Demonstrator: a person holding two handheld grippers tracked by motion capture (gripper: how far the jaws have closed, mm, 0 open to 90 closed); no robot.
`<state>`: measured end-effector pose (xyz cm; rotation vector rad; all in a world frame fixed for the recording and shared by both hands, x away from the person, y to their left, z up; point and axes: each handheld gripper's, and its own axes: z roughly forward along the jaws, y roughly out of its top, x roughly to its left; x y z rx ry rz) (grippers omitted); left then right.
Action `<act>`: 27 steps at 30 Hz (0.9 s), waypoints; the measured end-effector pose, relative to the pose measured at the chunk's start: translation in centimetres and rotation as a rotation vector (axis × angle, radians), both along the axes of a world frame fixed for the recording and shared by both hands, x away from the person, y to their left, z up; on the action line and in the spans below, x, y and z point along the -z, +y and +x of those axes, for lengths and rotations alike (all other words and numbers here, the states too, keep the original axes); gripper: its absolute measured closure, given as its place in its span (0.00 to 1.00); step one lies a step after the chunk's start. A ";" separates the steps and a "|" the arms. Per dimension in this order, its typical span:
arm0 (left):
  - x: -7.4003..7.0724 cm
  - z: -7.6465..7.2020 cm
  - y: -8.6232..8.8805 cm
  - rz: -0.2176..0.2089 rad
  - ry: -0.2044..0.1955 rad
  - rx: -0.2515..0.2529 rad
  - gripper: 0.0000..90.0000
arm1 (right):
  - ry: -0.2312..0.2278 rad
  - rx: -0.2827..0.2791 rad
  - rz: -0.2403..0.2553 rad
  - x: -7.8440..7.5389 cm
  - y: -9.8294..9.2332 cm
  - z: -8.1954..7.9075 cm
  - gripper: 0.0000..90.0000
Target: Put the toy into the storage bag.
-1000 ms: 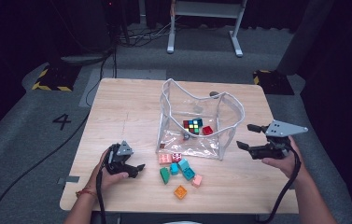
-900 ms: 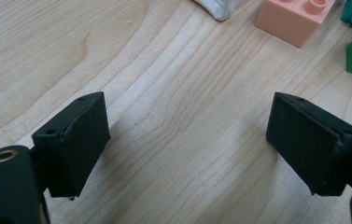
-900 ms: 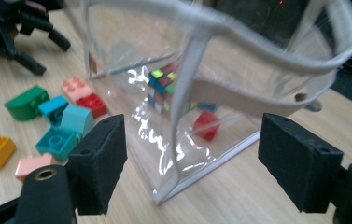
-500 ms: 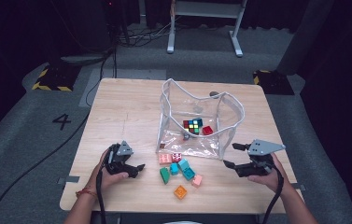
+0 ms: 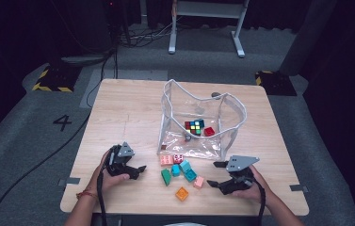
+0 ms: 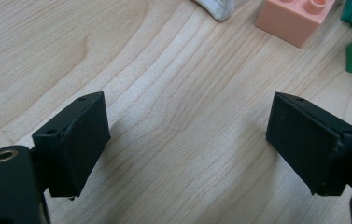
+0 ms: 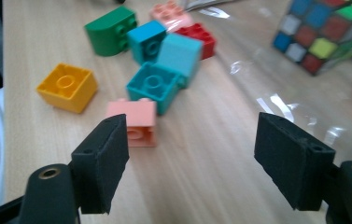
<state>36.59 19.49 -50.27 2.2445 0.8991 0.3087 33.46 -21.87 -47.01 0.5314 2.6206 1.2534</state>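
Toy bricks [image 5: 181, 170] lie clustered on the table [image 5: 128, 113] just before the pouch [image 5: 198, 123], which holds a puzzle cube [image 5: 194, 127]. Left gripper [image 5: 135, 170] sits left of the bricks, right gripper [image 5: 216, 175] right.

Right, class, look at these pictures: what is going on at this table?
A person holds a gripper in each hand at a wooden table. The right gripper, jaws open and empty after closing slightly, sits low beside a cluster of loose toy bricks, nearest a pink brick. The left gripper rests open on the table. A clear bag behind the bricks holds a puzzle cube.
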 end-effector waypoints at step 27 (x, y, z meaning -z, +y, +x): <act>0.0 0.0 0.0 0.000 0.000 0.000 0.15 | 0.006 -0.078 -0.024 1.3 1.6 -0.6 0.66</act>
